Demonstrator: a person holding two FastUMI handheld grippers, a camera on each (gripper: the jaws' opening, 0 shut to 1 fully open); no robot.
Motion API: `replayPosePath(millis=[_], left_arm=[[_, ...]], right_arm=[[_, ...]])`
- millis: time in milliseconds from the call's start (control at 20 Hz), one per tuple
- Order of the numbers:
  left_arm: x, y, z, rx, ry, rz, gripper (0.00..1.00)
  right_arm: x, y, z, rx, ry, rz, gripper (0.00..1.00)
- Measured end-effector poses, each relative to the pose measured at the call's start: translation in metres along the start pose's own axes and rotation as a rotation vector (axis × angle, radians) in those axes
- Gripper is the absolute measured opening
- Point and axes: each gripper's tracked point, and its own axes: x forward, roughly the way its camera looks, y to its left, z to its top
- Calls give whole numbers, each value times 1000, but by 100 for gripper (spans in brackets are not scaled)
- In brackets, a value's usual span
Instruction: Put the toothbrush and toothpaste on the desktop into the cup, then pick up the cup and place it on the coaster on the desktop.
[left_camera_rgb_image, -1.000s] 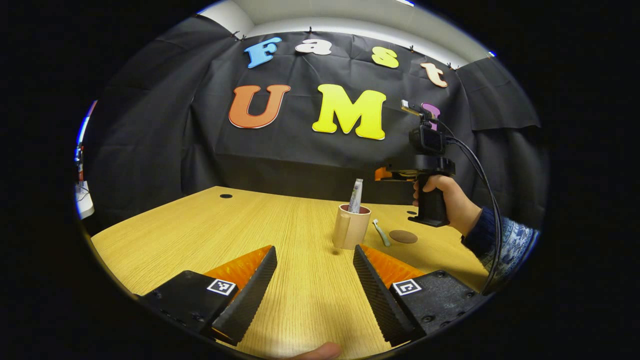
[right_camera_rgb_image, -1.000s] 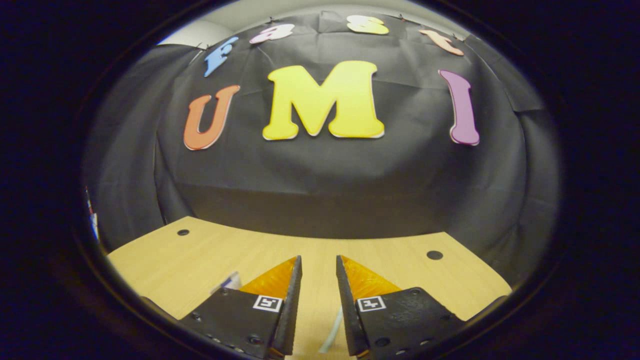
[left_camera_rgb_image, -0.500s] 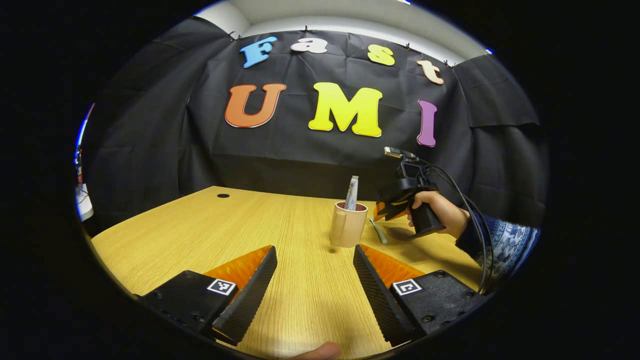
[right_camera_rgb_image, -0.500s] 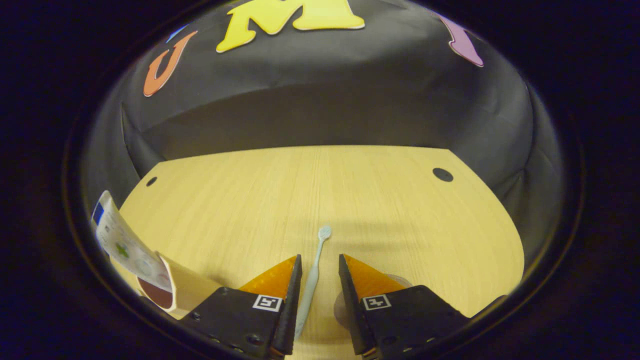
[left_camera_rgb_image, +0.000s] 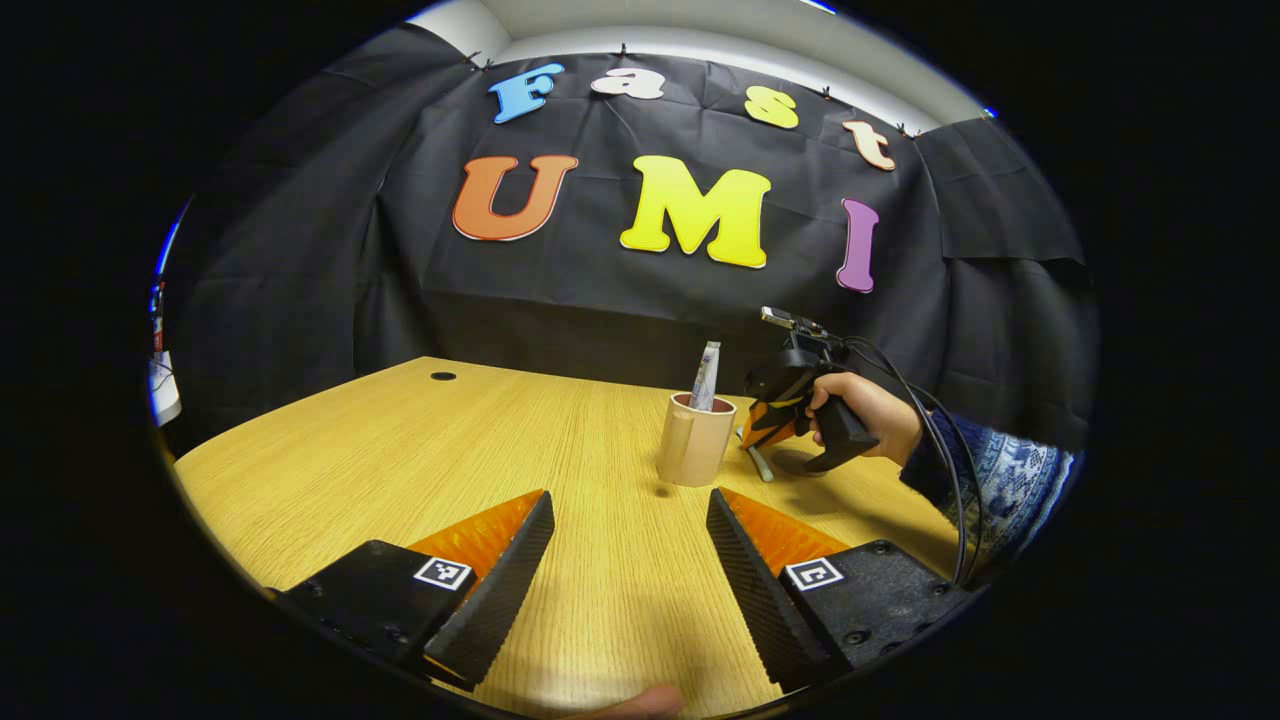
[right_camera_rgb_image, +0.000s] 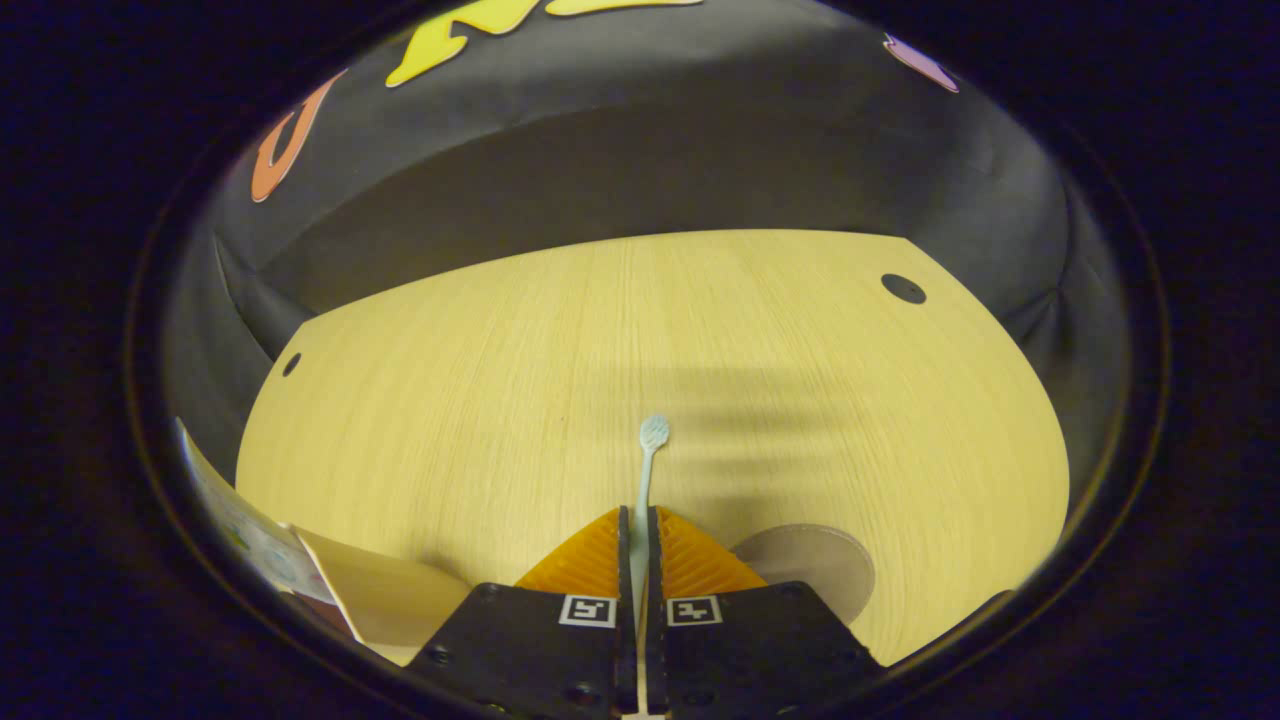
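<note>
Right gripper view: claw closed on the toothbrush, cup just to its left

Right gripper view and left gripper view agree on the layout. The worktop carries everything. On it the cup stands upright with the toothpaste standing in it, its top poking above the rim; in the right gripper view the cup's wall sits low on the left. The coaster lies flat on the worktop just right of the right claw, bare, with the cup off it.

The right claw is pinched narrow on the handle of the toothbrush, both fingers pressing it. The brush's long axis runs straight ahead along the fingers, head pointing away, and it appears low over or on the wood; which, I cannot tell.

The left claw hangs wide, holding nothing, well back from the cup.

Judged from this, the brush has to travel leftward to the cup, and its length must tip upright to enter beside the toothpaste. The right hand is much the nearer.
</note>
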Motion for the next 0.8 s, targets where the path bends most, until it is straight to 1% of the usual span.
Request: replayPosePath(millis=[100, 150, 200, 300, 450, 600, 800], left_arm=[[-1, -2, 0, -2, 2, -4, 98], [-1, -3, 0, -2, 2, -5, 98], [0, -5, 0, -1, 0, -8, 98], [0, -7, -1, 6, 5, -9, 98], [2, -6, -3, 16, 10, -4, 98], [5, -6, -8, 15, 23, 0, 98], [6, -5, -11, 33, 27, 11, 98]], right_arm=[[-2, -2, -2, 24, 15, 22, 4], [0, -2, 0, 28, 16, 33, 0], [0, -2, 1, 27, 19, 39, 0], [-3, -5, -1, 30, 16, 28, 0], [-18, -6, 7, 40, -21, 48, 0], [-52, -2, 21, 29, -102, 94, 0], [-124, 2, 41, -9, -268, 192, 0]])
